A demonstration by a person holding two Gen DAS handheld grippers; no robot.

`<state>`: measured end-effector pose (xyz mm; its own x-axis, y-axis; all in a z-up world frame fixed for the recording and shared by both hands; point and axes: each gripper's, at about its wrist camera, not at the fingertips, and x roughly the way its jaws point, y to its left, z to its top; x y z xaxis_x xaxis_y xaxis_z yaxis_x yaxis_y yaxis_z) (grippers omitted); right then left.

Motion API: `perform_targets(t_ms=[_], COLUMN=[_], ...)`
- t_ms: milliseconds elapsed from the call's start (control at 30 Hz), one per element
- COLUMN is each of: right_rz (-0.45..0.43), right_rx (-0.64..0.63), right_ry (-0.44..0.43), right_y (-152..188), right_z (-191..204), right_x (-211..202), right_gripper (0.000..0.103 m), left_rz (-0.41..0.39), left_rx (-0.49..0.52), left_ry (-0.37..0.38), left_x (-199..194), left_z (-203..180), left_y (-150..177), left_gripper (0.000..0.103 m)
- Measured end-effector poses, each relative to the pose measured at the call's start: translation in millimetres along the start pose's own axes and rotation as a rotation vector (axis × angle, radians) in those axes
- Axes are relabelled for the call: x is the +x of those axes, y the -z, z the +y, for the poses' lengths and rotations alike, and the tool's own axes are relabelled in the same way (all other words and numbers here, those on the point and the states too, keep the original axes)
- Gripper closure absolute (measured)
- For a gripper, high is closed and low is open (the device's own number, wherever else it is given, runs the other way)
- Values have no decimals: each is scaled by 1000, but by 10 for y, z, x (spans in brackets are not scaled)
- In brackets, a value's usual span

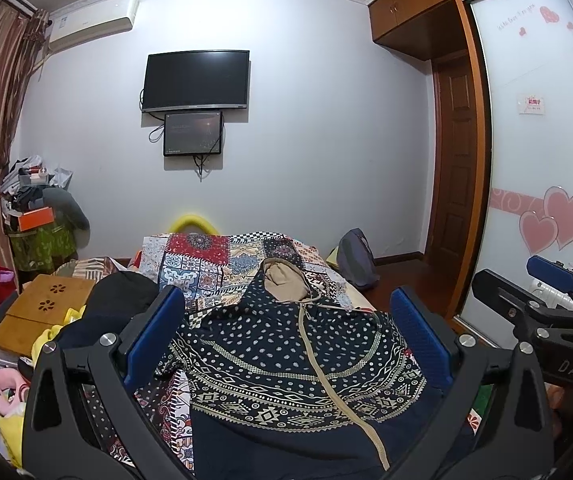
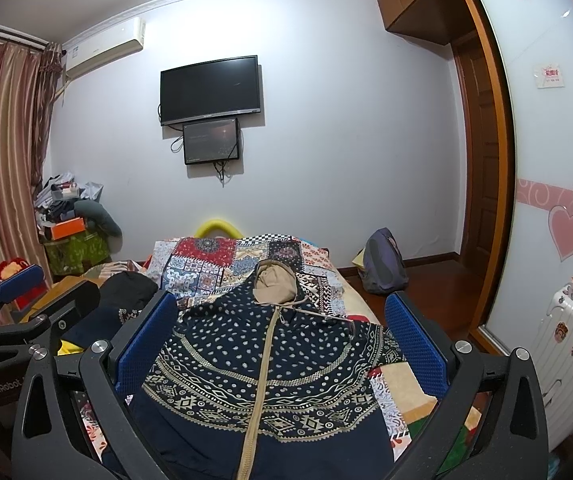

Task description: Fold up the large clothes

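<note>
A navy patterned hooded jacket [image 1: 286, 360] with a tan hood lining and tan zip lies flat on the patchwork bedspread [image 1: 222, 264], hood pointing away. It also shows in the right wrist view [image 2: 262, 368]. My left gripper [image 1: 286, 320] is open and empty, held above the jacket with blue pads either side of it. My right gripper [image 2: 280, 320] is open and empty too, above the jacket's right half. In the left wrist view the right gripper [image 1: 542, 300] shows at the right edge. In the right wrist view the left gripper [image 2: 26, 304] shows at the left.
A black garment [image 1: 122, 296] and a wooden lap table [image 1: 38, 312] lie left of the jacket. Clutter is piled at the left wall [image 1: 34, 208]. A backpack [image 2: 382, 264] sits on the floor at right, a white suitcase [image 2: 566, 352] by the wardrobe door.
</note>
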<state>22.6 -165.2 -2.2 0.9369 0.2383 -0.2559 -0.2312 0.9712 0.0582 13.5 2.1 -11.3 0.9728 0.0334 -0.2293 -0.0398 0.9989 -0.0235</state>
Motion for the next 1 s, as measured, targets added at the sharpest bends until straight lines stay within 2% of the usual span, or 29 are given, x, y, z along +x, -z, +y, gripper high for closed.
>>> perform_targets(t_ms=[300, 467, 600, 833, 1000], right_rz=[15, 31, 44, 95, 158], right_rx=[-3, -9, -14, 4, 14], right_ry=[1, 3, 2, 19, 14], right_y=[1, -2, 7, 42, 86], right_z=[26, 33, 45, 37, -7], right_x=[62, 187, 324, 761, 1168], right_gripper=[0, 0, 0, 0, 0], left_rz=[9, 32, 34, 86, 102], left_rx=[-11, -21, -37, -75, -59], left_ry=[-1, 11, -16, -22, -89], left_x=[50, 193, 352, 846, 1171], left_z=[30, 98, 209, 630, 1044], left_y=[-6, -13, -16, 28, 76], left_gripper=[0, 0, 0, 0, 0])
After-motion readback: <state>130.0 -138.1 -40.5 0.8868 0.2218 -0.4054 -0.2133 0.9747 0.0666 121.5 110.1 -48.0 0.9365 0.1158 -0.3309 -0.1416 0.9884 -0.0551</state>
